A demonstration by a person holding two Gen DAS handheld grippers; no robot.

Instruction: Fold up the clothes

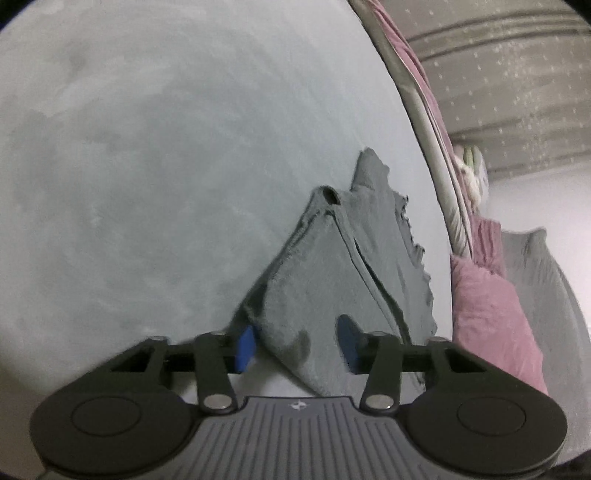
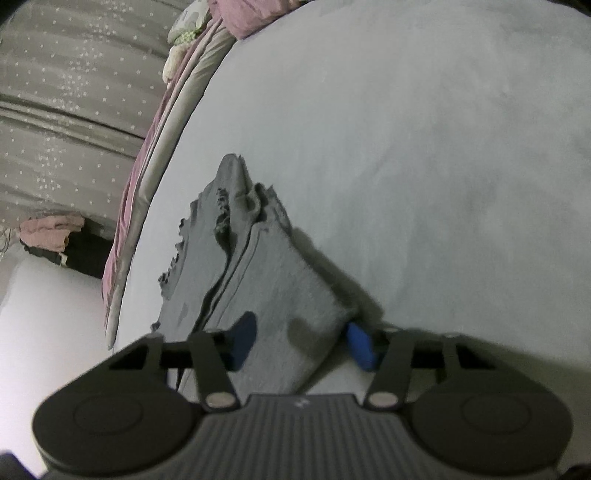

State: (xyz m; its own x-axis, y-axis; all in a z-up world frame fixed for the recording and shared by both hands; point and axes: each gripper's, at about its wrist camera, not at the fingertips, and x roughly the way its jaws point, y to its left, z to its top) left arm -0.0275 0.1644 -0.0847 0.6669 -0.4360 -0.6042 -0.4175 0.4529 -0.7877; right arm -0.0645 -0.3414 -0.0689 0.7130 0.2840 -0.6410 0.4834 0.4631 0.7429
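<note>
— Grey cloth (image 1: 373,258) on the pale sheet (image 1: 147,166). Where exactly does it lie?

— Near the bed's edge, beside the pink blanket (image 1: 495,314) and the grey trim running along that side. It lies folded in layers, with a frayed, ragged hem on the side nearer the blanket and a seam running down its length.

— And the left gripper (image 1: 297,345)?

— Wide apart. Its blue pads (image 1: 245,347) straddle the near corner of the cloth, one at the cloth's outer edge, the other over the fabric. Nothing is pinched between them.

— The right gripper (image 2: 301,343)?

— Much the same: spread wide over the other near corner of the cloth (image 2: 258,266). One pad (image 2: 360,345) sits just off the cloth's edge above the sheet (image 2: 424,166), the other over the fabric. No grip there either.

— Is either pad touching the cloth?

— I cannot tell; the view is slightly blurred.

— Anything behind?

— Star-dotted curtain (image 2: 55,92), and the pink blanket (image 2: 251,18) bunched at the far end of the bed.
</note>
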